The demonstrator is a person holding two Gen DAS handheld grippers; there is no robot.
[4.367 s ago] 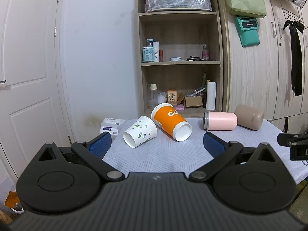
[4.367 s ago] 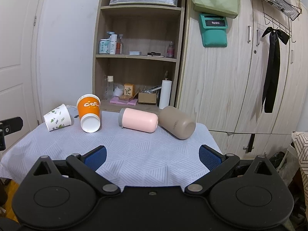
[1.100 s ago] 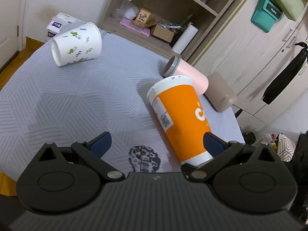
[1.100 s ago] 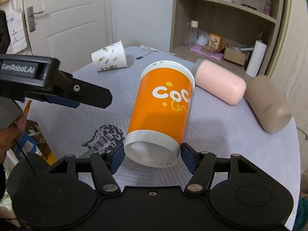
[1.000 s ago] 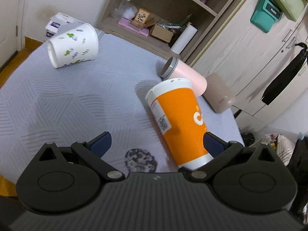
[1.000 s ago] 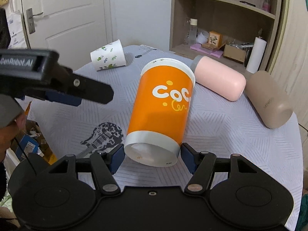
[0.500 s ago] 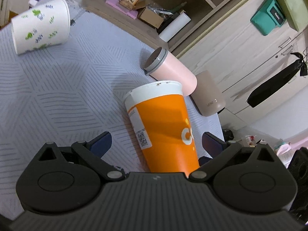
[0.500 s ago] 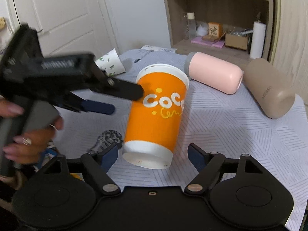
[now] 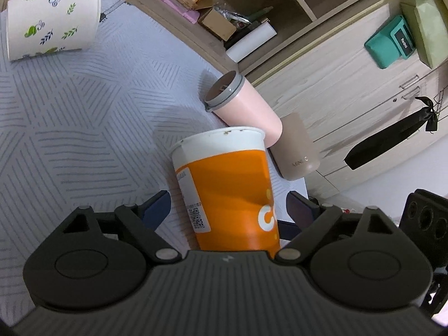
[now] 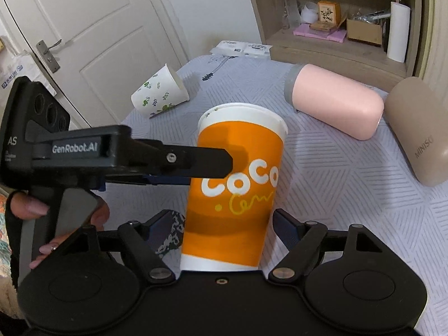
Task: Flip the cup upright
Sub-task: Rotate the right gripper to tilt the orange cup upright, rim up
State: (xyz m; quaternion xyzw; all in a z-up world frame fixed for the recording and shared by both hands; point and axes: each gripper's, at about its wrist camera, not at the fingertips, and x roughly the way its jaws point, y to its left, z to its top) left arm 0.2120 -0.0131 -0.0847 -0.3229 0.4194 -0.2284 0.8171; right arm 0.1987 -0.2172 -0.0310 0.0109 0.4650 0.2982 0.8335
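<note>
The orange paper cup (image 10: 238, 184) stands nearly upright on the white patterned tablecloth (image 10: 350, 184), mouth up. It also shows in the left wrist view (image 9: 226, 190). My right gripper (image 10: 228, 228) is open, its blue pads on either side of the cup's base with small gaps. My left gripper (image 9: 226, 207) is open around the cup's middle; its upper finger (image 10: 196, 162) crosses the cup from the left. A white leaf-print cup (image 10: 159, 95), a pink tumbler (image 10: 336, 109) and a beige tumbler (image 10: 417, 137) lie on their sides.
A wooden shelf unit (image 10: 336, 28) with a paper roll, boxes and bottles stands behind the table. A white door (image 10: 84, 28) is at the left. Wooden cabinets (image 9: 350, 78) with a teal pouch and black ribbon are at the right.
The orange cup went from lying on its side to standing mouth up. My right gripper let go and opened. My left gripper moved in around the cup.
</note>
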